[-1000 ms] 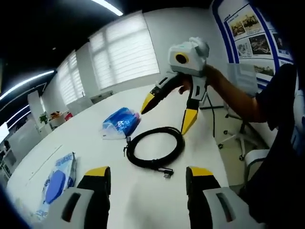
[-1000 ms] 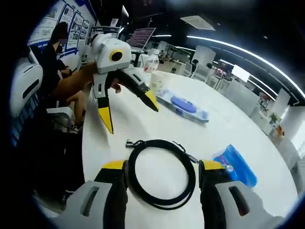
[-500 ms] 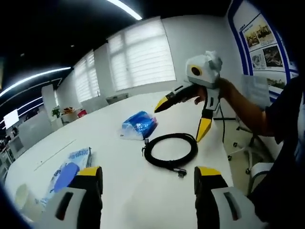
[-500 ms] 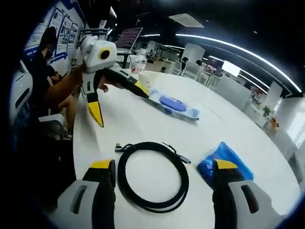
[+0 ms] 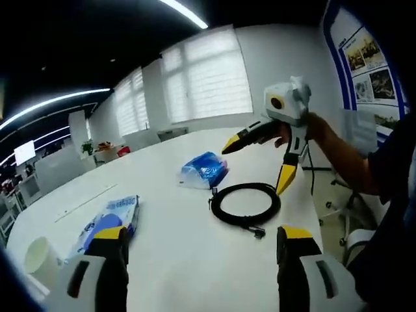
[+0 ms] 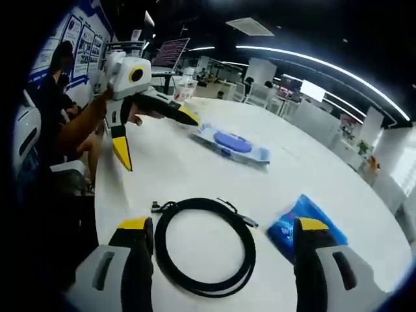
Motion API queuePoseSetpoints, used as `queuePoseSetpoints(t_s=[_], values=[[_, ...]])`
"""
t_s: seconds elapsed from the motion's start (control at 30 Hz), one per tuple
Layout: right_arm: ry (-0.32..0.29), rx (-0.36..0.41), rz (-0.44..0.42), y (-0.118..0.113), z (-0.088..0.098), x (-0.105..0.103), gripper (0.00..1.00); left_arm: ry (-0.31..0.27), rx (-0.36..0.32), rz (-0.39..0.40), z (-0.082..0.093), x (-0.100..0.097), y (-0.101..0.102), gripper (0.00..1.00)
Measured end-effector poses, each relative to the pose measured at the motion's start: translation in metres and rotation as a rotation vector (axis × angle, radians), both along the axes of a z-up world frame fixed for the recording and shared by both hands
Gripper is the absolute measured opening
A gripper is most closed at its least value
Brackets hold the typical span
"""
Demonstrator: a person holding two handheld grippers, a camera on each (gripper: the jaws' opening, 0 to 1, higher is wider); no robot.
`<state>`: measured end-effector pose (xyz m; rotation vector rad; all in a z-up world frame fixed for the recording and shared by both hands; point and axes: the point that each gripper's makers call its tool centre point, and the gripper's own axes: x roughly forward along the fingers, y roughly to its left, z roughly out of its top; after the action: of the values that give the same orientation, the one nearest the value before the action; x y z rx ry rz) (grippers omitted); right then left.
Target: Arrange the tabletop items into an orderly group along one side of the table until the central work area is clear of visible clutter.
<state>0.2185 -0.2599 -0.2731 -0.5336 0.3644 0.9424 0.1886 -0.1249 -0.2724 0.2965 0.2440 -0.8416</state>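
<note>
Left gripper view: left gripper (image 5: 203, 257) hangs over the white table (image 5: 175, 247), jaws spread, holding nothing.
Right gripper view: right gripper (image 6: 219, 244) also spread and empty, its jaws framing the black coiled cable (image 6: 203, 244) lying just ahead.
Step in hand: approach, by my reading; nothing gathered yet.
Items: cable (image 5: 246, 205) sits mid-table; crumpled blue bag (image 5: 205, 169) just beyond it; flat blue-and-white packet (image 5: 107, 224) well apart, near the left jaw; white cup (image 5: 40, 260) at the table edge.
Next move: probably lower onto the cable rim and pinch it.
Containers: cup contents cannot be told; packet looks sealed.
</note>
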Motion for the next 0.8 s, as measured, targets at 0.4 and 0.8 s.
queuePoseSetpoints(t_s=[0.4,0.8], values=[[0.006,0.012,-0.049,-0.001,-0.002,0.012,1.00,0.027,-0.034,0.047,-0.003,0.002,0.009,1.00],[0.018,0.013,-0.059,0.004,-0.007,0.017,1.00,0.017,-0.044,0.082,-0.002,0.007,0.019,1.00]])
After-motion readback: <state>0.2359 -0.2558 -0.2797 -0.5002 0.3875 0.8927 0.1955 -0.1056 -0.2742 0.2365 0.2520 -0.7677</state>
